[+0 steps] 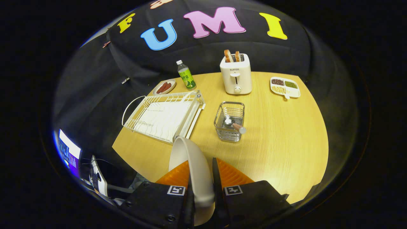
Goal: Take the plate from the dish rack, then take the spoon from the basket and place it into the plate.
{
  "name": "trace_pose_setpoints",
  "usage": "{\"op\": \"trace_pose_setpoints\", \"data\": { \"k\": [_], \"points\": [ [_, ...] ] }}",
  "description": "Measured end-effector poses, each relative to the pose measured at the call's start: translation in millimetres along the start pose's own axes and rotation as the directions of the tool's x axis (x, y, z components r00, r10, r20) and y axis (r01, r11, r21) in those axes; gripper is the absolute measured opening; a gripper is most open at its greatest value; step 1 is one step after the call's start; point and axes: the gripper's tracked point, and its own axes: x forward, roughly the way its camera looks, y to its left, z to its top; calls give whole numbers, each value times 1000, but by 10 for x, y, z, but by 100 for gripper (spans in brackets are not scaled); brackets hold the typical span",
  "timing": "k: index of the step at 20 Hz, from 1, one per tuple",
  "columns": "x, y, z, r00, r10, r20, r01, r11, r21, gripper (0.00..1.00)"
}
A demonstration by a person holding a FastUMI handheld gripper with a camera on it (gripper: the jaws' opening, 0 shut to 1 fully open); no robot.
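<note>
Plate [194, 165]: white, round, held on edge between the 2 fingers of the gripper [203, 190], its rim clamped on both sides, above the table's near part.
Dish rack [163, 116]: white wire, flat on the table, beyond the plate.
Basket [229, 121]: silver wire, upright, beside the rack.
Spoon [234, 124]: metal bowl, pale handle, leaning inside the basket.

Toaster [236, 74] front — brand reads "SUPOR".
</note>
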Motion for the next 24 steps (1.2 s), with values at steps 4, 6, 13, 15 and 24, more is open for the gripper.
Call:
{"op": "trace_pose_setpoints", "data": {
  "k": [4, 6, 13, 15, 24],
  "points": [
    [348, -335, -121, 998, 59, -33, -56, 995, 81, 30],
    [492, -507, -117, 997, 60, -45, -55, 992, 113, 30],
    [742, -887, -30, 998, 18, -52, -11, 991, 134, 36],
    [750, -886, -14, 999, 18, -35, -14, 995, 103, 37],
    [541, -836, 299, 986, 15, 165, 2, 995, -103, 99]
  ]
}}
